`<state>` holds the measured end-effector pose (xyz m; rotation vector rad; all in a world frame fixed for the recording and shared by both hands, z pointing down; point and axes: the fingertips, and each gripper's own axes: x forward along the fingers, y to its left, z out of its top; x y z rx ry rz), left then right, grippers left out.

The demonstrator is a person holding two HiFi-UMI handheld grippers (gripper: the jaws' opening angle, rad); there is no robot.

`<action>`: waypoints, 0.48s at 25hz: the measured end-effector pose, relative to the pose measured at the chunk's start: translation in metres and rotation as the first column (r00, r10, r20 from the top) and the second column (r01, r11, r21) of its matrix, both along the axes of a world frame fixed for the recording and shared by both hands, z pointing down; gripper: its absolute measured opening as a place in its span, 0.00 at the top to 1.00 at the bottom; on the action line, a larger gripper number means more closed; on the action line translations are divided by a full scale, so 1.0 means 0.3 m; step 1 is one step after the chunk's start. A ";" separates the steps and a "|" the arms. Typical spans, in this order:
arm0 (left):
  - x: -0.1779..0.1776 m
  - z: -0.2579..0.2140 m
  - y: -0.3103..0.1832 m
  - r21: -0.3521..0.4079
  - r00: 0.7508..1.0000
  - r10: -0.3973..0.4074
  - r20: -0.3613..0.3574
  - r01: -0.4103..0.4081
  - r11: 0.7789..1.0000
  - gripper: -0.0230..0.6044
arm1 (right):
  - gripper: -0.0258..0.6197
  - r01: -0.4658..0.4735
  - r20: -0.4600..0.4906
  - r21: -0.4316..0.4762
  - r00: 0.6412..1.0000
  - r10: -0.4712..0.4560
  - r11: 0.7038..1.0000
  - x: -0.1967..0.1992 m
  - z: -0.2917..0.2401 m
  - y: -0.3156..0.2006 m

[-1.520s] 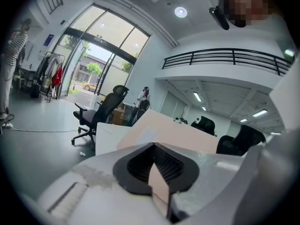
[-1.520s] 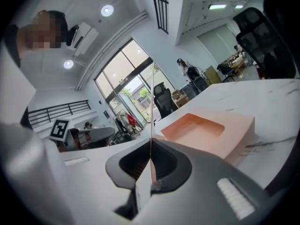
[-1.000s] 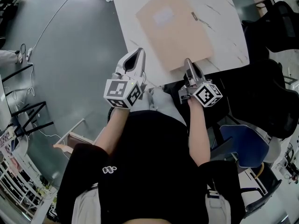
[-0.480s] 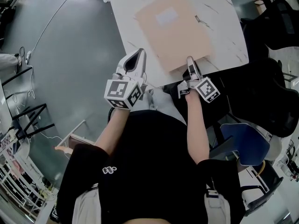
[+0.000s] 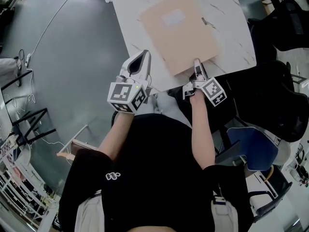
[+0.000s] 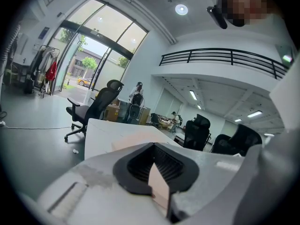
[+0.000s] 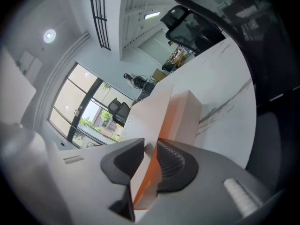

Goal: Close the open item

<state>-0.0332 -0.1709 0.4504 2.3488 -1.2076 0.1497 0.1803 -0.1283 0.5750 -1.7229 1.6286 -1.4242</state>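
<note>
A flat beige folder [image 5: 179, 30] lies on the white marble table [image 5: 231, 18], with its near edge by the table's front edge. My right gripper [image 5: 197, 67] is at that near edge. In the right gripper view the folder's cover [image 7: 154, 111], orange on its inner side, stands between the jaws of the right gripper [image 7: 151, 151]. Those jaws have just been opening, and the left pad stands apart from the sheet. My left gripper [image 5: 140, 62] hovers off the table's near left corner, its jaws [image 6: 154, 149] together and holding nothing that I can make out.
A small dark object [image 5: 204, 21] lies on the table just right of the folder. A black office chair [image 5: 285, 95] and a blue seat [image 5: 253, 149] stand to the right. Grey floor with cables lies to the left. The person's lap is right below the grippers.
The right gripper has sunk slightly toward the table's front edge and rolled, so its marker cube now faces another way. Its jaws have opened. The left gripper has stayed put.
</note>
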 end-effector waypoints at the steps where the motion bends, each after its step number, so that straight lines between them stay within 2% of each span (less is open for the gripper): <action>1: 0.000 0.000 -0.002 0.000 1.000 0.001 -0.001 -0.001 1.000 0.97 | 0.82 0.003 -0.032 -0.017 0.999 -0.003 1.000 0.000 0.000 0.001; 3: 0.000 -0.001 -0.004 -0.001 1.000 0.003 -0.003 -0.003 1.000 0.97 | 0.80 0.010 -0.119 -0.057 0.993 -0.017 0.998 0.003 0.002 0.006; 6: 0.002 -0.005 -0.005 0.000 1.000 0.006 -0.005 -0.006 1.000 0.97 | 0.75 0.024 -0.275 -0.131 0.960 -0.060 0.991 0.011 0.012 0.013; 12: 0.004 -0.005 -0.004 -0.001 1.000 0.011 -0.005 -0.011 1.000 0.97 | 0.67 0.026 -0.453 -0.252 0.880 -0.142 0.967 0.032 0.044 0.022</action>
